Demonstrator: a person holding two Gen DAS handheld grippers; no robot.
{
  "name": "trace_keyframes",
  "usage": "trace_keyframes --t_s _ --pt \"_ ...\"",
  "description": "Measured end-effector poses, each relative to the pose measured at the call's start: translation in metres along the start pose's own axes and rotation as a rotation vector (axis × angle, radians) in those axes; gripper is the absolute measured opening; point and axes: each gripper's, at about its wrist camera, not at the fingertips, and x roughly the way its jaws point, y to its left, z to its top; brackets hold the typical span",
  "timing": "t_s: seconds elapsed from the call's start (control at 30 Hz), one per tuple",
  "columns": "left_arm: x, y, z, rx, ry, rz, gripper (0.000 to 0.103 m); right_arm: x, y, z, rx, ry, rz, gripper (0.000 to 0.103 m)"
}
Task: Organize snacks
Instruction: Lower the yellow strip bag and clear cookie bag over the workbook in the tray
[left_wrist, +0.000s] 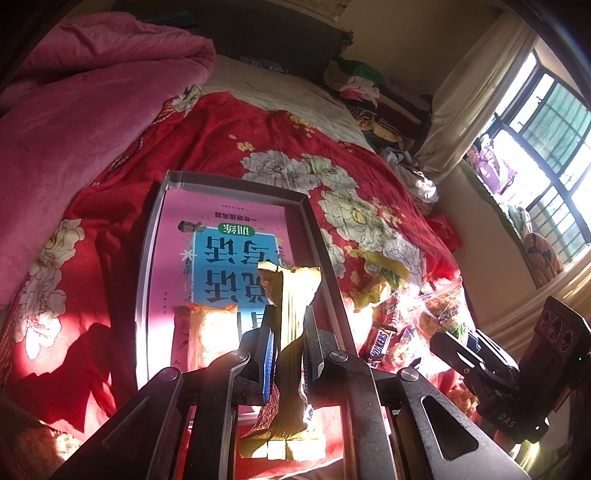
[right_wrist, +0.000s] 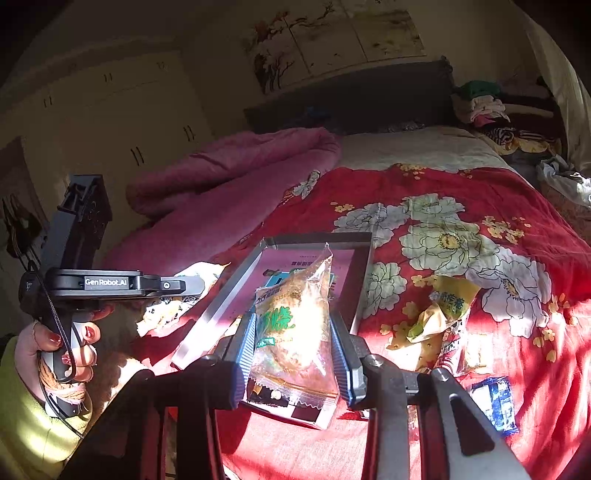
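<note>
Left gripper (left_wrist: 290, 354), lower centre of left wrist view: clamped on a yellow snack wrapper (left_wrist: 291, 295), twisted, held upright over the grey tray (left_wrist: 328, 258). An orange packet (left_wrist: 212, 332) lies in the tray on a pink book (left_wrist: 236, 236).

Right gripper (right_wrist: 293, 354), lower centre of right wrist view: pinched on a clear snack bag (right_wrist: 295, 325) above the tray's near end. Loose snacks (left_wrist: 406, 317) lie on the red floral bedspread (left_wrist: 229, 147), right of the tray.

A home bedroom; a bed (right_wrist: 461, 206) under a red floral quilt (left_wrist: 229, 147), a pink blanket (left_wrist: 92, 110) heaped aside; wardrobe doors (right_wrist: 122, 122), a curtained window (left_wrist: 546, 129), piled clothes (right_wrist: 480, 107).
</note>
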Motion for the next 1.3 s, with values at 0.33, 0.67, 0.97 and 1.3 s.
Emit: trace_keyframes --t_s 0.33,0.67,0.97,1.3 --pt "0.008 -0.002 -0.008 0.022 0.014 -0.013 0.012 0.006 0.005 0.004 0.018 0.008 -0.02 0.039" --pt "0.018 0.006 -0.011 0.02 0.033 -0.028 0.012 0.021 0.009 0.003 0.025 0.032 -0.021 0.039" --pt "0.029 0.01 -0.013 0.026 0.058 -0.033 0.012 0.028 0.015 0.003 0.012 0.041 -0.027 0.039" --pt "0.043 0.012 -0.019 0.026 0.098 -0.031 0.012 0.045 0.015 -0.005 0.014 0.085 -0.021 0.039"
